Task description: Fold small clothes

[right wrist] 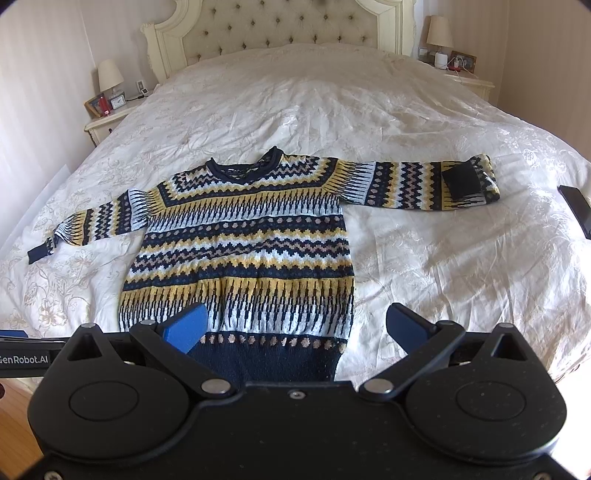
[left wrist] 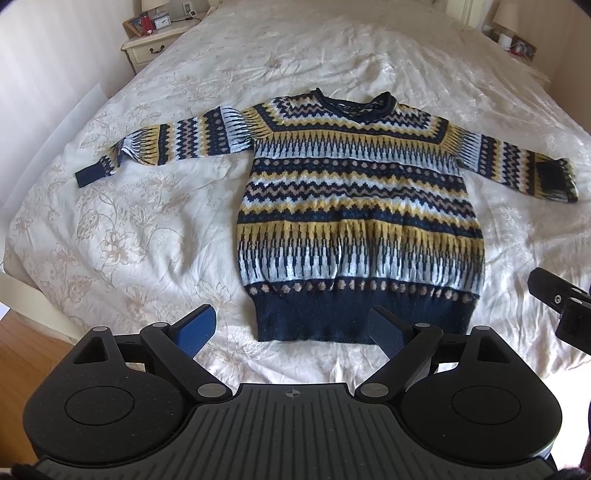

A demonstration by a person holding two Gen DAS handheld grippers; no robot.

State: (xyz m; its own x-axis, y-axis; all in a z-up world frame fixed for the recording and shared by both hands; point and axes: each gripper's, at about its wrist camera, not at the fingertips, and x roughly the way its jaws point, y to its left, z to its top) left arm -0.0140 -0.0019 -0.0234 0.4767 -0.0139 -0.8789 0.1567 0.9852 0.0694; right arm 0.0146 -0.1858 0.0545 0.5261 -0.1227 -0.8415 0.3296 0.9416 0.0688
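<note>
A navy, yellow and white patterned knit sweater (left wrist: 354, 206) lies flat and face up on the bed, both sleeves spread out sideways; it also shows in the right wrist view (right wrist: 243, 251). Its right sleeve cuff (right wrist: 461, 181) is folded back on itself. My left gripper (left wrist: 291, 332) is open and empty, just in front of the navy hem. My right gripper (right wrist: 295, 328) is open and empty, over the hem's right part. Part of the right gripper's body (left wrist: 561, 310) shows at the right edge of the left wrist view.
The sweater lies on a cream floral bedspread (right wrist: 424, 240). A tufted headboard (right wrist: 280, 29) stands at the far end. Nightstands with lamps and small items flank the bed (right wrist: 107, 118) (right wrist: 461, 74). A dark flat object (right wrist: 578, 214) lies at the bed's right edge. Wooden floor (left wrist: 22, 365) shows at lower left.
</note>
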